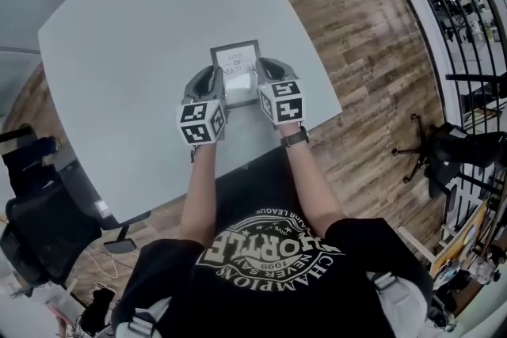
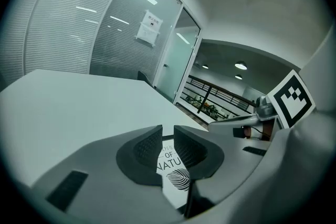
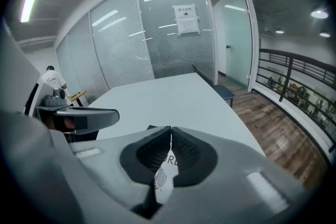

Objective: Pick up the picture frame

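Note:
A dark-edged picture frame [image 1: 236,59] with a white print lies flat on the grey table [image 1: 127,36], near its front edge. My left gripper [image 1: 214,77] stands at the frame's left side and my right gripper [image 1: 265,69] at its right side, both pointing away from me and down. In the left gripper view the left gripper [image 2: 168,135] shows a narrow gap, with the picture frame [image 2: 172,164] seen through it, beyond the tips. In the right gripper view the right gripper [image 3: 170,134] has its tips touching, with nothing between them. The picture frame [image 3: 161,176] shows under them.
The table's front edge [image 1: 238,162] runs just before the person's body. A black office chair [image 1: 32,210] stands at the left and another chair [image 1: 444,154] on the wooden floor at the right. A black railing [image 1: 467,4] lines the far right.

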`<state>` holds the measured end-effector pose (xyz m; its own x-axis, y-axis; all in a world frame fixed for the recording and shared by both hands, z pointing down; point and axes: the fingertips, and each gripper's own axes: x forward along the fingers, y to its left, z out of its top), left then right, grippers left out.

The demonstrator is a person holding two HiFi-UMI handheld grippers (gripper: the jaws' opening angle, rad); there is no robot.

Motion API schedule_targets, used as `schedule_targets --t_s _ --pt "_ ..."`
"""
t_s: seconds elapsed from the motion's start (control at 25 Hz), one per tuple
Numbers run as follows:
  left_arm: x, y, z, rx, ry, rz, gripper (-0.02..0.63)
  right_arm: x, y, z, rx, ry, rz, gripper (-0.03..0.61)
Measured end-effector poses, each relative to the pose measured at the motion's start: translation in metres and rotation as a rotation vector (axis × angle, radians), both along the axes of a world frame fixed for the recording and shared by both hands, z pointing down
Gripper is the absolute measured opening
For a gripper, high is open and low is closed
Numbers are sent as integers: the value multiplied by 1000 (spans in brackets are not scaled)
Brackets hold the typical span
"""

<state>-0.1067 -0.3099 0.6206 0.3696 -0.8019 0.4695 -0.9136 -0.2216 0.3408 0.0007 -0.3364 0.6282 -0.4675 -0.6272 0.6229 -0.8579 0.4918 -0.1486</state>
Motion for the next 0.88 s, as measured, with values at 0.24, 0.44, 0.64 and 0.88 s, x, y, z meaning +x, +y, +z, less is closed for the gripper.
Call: schedule_targets --t_s 0.24,0.44,0.64,0.88 --pt "5 -12 31 -78 -8 13 63 6 -12 30 -74 17 -1 52" --pt "9 -17 55 -145 -8 21 64 11 -17 60 -135 47 -6 53" --pt "11 -16 82 -224 -5 29 102 19 -18 90 -202 82 18 92" --pt "6 -13 106 -294 -3 41 173 17 -13 113 -267 84 30 129"
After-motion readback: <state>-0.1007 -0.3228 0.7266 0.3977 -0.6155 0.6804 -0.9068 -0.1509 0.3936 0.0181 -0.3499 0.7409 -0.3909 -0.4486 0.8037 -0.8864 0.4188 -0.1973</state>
